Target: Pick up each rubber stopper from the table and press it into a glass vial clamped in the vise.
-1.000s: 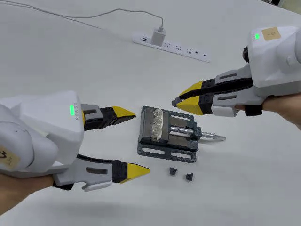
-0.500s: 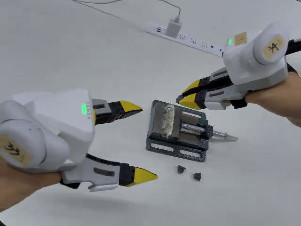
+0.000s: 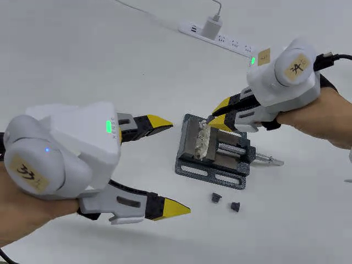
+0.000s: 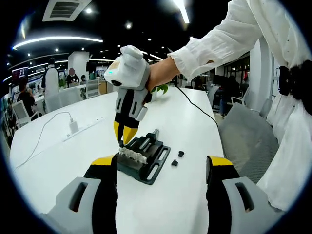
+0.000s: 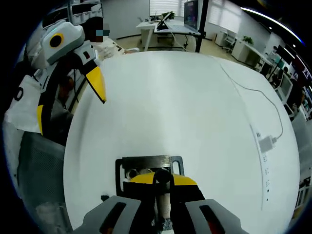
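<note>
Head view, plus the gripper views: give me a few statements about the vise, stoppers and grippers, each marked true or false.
1. Two stoppers lie on the table beside the vise. True.
2. The left gripper is shut on a vial. False: it is open, holds nothing and is apart from the vise.
3. The right gripper, shut on a stopper, has its tips at the vials. True.
4. Nothing is plugged into the power strip. False: a charger is plugged in.
</note>
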`<action>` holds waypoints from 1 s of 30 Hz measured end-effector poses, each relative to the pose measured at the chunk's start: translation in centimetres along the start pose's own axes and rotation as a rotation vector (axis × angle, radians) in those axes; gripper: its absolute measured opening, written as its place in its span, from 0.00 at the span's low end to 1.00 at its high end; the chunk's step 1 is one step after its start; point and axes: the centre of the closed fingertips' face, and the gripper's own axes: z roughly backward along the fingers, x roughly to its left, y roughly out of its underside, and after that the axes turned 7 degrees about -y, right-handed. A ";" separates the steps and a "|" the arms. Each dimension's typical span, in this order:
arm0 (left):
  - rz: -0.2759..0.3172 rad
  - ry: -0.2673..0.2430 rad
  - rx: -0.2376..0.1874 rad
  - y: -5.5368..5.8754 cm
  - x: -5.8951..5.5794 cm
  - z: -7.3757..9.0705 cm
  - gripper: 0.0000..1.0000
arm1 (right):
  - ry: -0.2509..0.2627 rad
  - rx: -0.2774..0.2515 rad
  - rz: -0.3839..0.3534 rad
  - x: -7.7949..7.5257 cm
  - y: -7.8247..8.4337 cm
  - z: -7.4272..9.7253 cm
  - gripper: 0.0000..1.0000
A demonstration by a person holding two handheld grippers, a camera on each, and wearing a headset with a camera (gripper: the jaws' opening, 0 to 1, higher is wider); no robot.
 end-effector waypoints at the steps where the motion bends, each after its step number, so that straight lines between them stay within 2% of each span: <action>1: 0.002 0.001 0.000 0.0 0.0 0.0 0.73 | 0.001 0.005 0.004 -0.3 0.1 -0.1 0.06; 10: 0.012 0.002 -0.001 0.2 0.2 -0.1 0.73 | -0.009 0.015 0.011 -0.4 0.3 -0.4 0.06; 16: 0.017 0.002 -0.002 0.2 0.2 -0.1 0.72 | -0.008 0.024 0.022 0.1 0.1 -0.2 0.05; 30: 0.023 0.003 -0.001 0.4 0.1 -0.1 0.71 | -0.005 0.073 0.060 -0.2 0.2 -0.5 0.05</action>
